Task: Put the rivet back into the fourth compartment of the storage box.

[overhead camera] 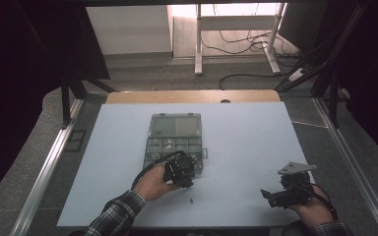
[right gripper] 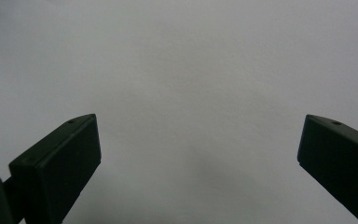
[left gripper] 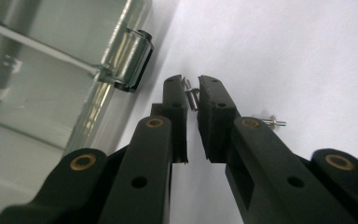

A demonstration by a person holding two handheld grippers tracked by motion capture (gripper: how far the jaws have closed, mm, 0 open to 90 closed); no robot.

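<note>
Left gripper low over the white surface, just beside the clear compartment box and near its latch; jaws pinching a small metal screw between the tips. A second screw lies on the surface just beside the jaws. Right gripper rests well apart at the near right, jaws spread wide over bare surface.

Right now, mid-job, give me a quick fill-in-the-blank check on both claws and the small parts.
The left claw is shut on a small metal ____.
The right claw stands ____ over the bare mat.
Another screw lies loose on the ____.
The clear parts box has its lid ____.

Missing words: screw; open; mat; open
</note>
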